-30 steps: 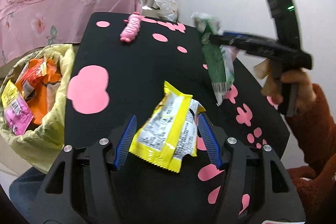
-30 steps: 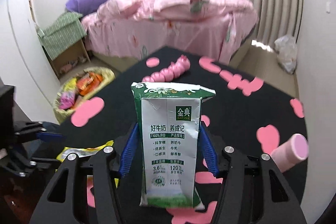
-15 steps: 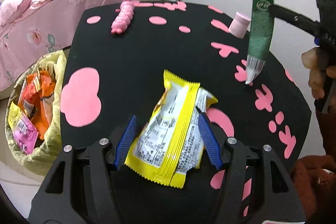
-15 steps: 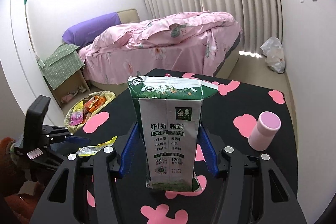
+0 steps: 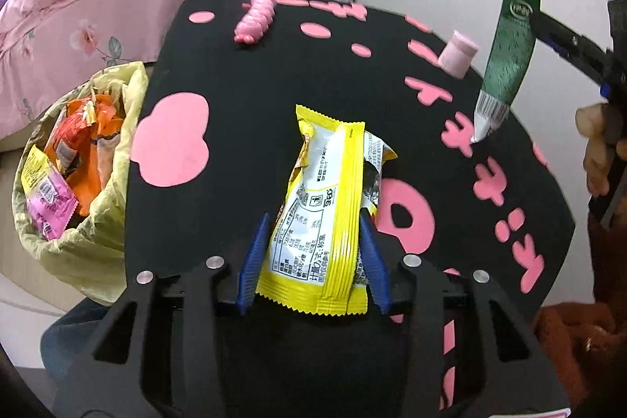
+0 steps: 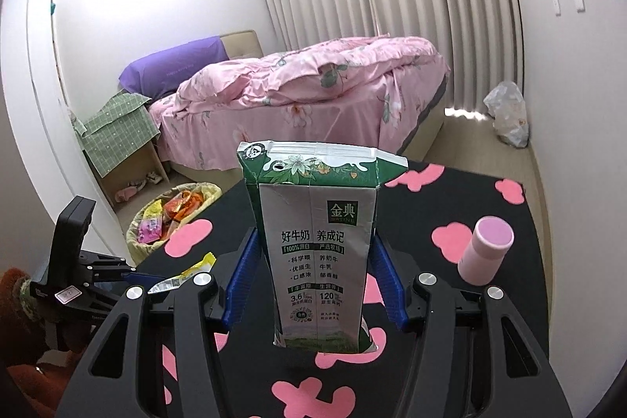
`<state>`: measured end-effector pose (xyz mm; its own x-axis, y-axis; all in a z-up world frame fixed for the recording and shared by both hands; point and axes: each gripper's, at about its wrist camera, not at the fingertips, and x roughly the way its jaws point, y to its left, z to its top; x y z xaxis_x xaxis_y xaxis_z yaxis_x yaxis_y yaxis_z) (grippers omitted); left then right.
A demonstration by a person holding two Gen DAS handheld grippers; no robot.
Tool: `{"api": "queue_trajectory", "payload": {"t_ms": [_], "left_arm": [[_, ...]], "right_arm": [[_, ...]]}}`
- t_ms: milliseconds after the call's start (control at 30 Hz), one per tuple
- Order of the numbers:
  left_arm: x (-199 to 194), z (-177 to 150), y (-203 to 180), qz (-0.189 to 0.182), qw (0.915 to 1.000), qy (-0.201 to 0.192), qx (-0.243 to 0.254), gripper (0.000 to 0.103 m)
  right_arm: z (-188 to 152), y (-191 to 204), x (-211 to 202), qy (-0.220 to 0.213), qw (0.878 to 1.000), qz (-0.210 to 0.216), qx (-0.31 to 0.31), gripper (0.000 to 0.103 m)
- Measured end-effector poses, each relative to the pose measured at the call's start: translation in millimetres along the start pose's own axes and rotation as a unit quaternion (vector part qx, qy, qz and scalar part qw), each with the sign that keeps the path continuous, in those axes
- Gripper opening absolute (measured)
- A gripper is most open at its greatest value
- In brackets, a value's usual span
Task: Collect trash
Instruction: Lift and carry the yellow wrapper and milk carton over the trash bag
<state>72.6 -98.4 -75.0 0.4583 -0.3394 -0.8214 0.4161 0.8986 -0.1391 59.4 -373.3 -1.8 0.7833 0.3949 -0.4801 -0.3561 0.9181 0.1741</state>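
My left gripper (image 5: 311, 261) is shut on a yellow snack wrapper (image 5: 327, 206) and holds it above the black table (image 5: 250, 81). My right gripper (image 6: 315, 279) is shut on a flattened green and white milk carton (image 6: 319, 241), held upright above the table; the carton also shows in the left wrist view (image 5: 507, 53). A yellow-lined trash bin (image 5: 70, 159) with orange and pink wrappers stands on the floor left of the table, and shows in the right wrist view (image 6: 172, 218).
A pink bottle (image 6: 486, 253) stands on the table, also in the left wrist view (image 5: 456, 53). A pink caterpillar toy (image 5: 254, 16) lies at the far edge. A pink bed (image 6: 305, 100) and a plastic bag (image 6: 507, 112) are beyond.
My left gripper has closed tighter on the yellow wrapper and lifted it. My right gripper has raised the milk carton and tilted up, so more of the room shows.
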Motion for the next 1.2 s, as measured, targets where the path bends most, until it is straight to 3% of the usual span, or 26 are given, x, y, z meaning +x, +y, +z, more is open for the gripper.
{"api": "queue_trajectory", "payload": {"t_ms": [433, 667, 900, 1067, 1200], "left_arm": [[-60.0, 3.0, -3.2, 0.036, 0.995, -0.092, 0.011, 0.039], [-84.3, 1.1, 38.8, 0.058, 0.9887, -0.131, -0.043, 0.039], [-104.5, -4.9, 108.5, 0.105, 0.9736, -0.164, -0.119, 0.039], [-110.9, -14.2, 169.8, 0.129, 0.9554, -0.186, -0.189, 0.039], [-106.1, -22.0, 218.0, 0.128, 0.942, -0.191, -0.244, 0.039]], "right_arm": [[23.3, 44.6, -19.3, -0.026, 0.998, 0.016, -0.049, 0.053], [42.0, 88.1, -1.1, -0.024, 0.995, 0.046, -0.082, 0.053], [63.4, 146.5, 40.2, -0.013, 0.987, 0.084, -0.137, 0.053], [82.7, 180.3, 78.5, -0.006, 0.981, 0.124, -0.15, 0.053], [98.0, 209.0, 126.7, 0.007, 0.977, 0.157, -0.146, 0.053]]}}
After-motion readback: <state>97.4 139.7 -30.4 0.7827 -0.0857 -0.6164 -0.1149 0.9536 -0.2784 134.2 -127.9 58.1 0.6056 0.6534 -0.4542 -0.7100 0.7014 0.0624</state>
